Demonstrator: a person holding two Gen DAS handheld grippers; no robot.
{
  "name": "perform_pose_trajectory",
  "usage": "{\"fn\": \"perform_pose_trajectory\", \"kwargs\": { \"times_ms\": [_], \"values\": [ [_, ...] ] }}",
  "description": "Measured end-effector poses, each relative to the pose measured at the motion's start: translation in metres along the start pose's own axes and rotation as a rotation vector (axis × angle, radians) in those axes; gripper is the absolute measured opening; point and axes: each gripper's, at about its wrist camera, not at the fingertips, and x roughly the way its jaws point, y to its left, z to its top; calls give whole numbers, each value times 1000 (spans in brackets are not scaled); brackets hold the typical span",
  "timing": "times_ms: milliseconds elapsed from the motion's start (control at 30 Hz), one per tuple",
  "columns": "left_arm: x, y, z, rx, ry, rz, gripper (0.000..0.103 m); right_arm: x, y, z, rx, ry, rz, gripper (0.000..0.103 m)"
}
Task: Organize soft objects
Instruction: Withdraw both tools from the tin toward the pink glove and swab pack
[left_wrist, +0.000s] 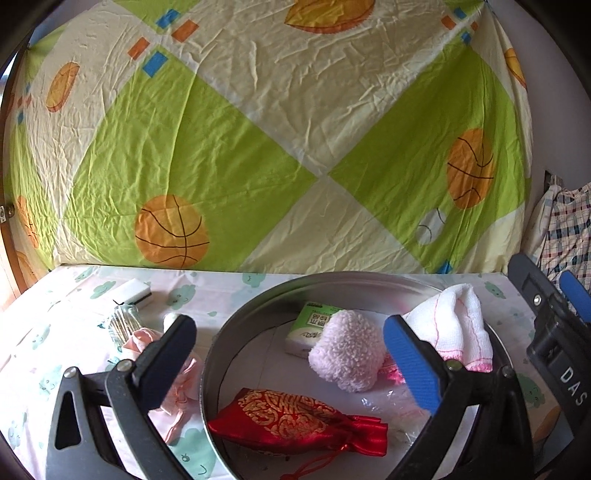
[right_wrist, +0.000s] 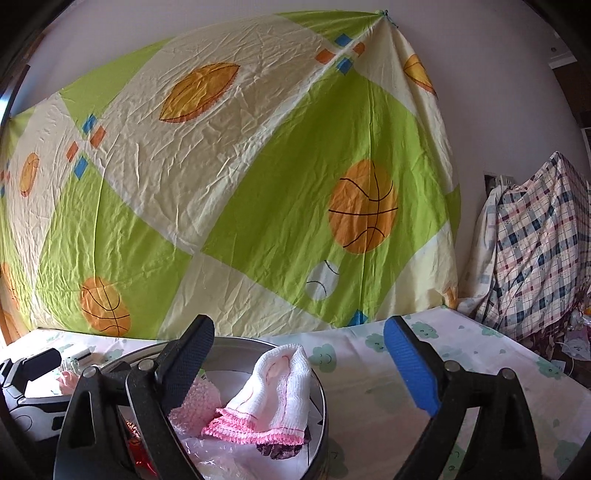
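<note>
A round metal tin stands on the cloud-print table cover. In it lie a red brocade pouch, a pink fluffy roll, a white cloth with pink trim and a green tissue pack. My left gripper hovers open over the tin's near side, holding nothing. In the right wrist view, my right gripper is open and empty just above the white cloth, which leans on the tin's right wall. The pink roll is partly hidden behind the black finger.
Left of the tin lie a crumpled pink fabric piece, a clear ribbed item and a white sponge. A basketball-print sheet hangs behind the table. A plaid-covered heap stands beyond the right edge.
</note>
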Motion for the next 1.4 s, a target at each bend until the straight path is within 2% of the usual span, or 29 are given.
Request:
{"fn": "perform_pose_trajectory", "kwargs": {
  "times_ms": [133, 300, 433, 567, 833, 1033, 1267, 1400],
  "values": [
    [-2, 4, -2, 3, -17, 33, 103, -5, -1, -1, 6, -34, -6, 95],
    [-2, 13, -4, -1, -32, 69, 103, -7, -2, -1, 21, -34, -5, 95],
    [-4, 25, -4, -25, -48, 87, 103, -16, -8, 0, 63, -89, -61, 95],
    [-9, 37, -5, -46, -85, 136, 103, -26, -12, -1, 72, -169, -131, 95],
    [-13, 54, -11, -28, -112, 205, 103, -29, -13, -3, 97, -146, -160, 95],
    [-11, 62, -17, -5, -88, 208, 103, -37, -11, -6, 99, -140, -169, 95],
    [-12, 76, -20, -41, -67, 175, 103, -49, -4, -9, 78, -133, -170, 95],
    [-13, 83, -20, -44, -64, 169, 103, -59, 0, -11, 74, -167, -202, 95]
  ]
}}
